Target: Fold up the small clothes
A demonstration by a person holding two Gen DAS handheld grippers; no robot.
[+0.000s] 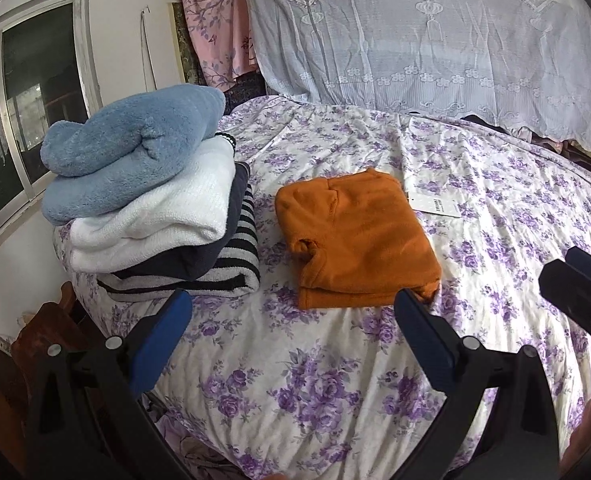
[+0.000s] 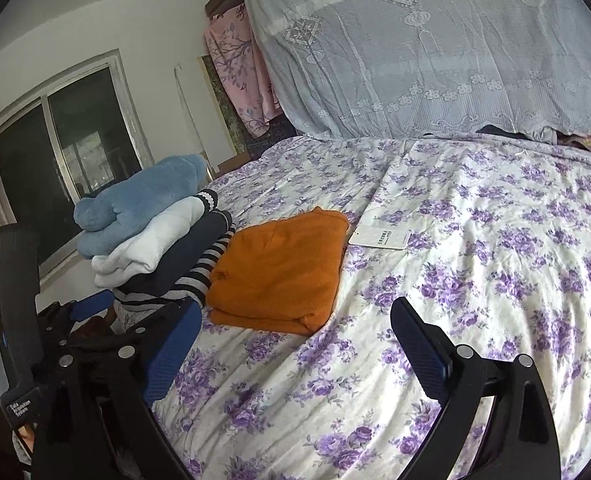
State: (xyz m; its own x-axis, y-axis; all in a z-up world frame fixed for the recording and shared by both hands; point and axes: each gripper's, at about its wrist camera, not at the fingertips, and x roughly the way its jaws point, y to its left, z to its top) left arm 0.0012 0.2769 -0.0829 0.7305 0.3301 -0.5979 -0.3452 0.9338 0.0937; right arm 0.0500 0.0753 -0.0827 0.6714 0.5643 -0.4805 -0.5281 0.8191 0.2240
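Note:
A folded orange garment (image 1: 355,240) lies on the floral bedsheet (image 1: 295,380); it also shows in the right wrist view (image 2: 279,268). My left gripper (image 1: 293,320) is open and empty, just in front of the garment's near edge. My right gripper (image 2: 295,330) is open and empty, near the garment's front right corner; it shows at the right edge of the left wrist view (image 1: 575,280). A stack of folded clothes (image 1: 147,200), with a blue fleece on top, then white, dark and striped items, stands left of the orange garment.
A white paper tag (image 1: 427,184) lies on the bed right of the orange garment. A lace-covered pile (image 1: 435,40) rises behind the bed. A window (image 1: 23,120) and a wooden chair (image 1: 43,340) are at the left bed edge.

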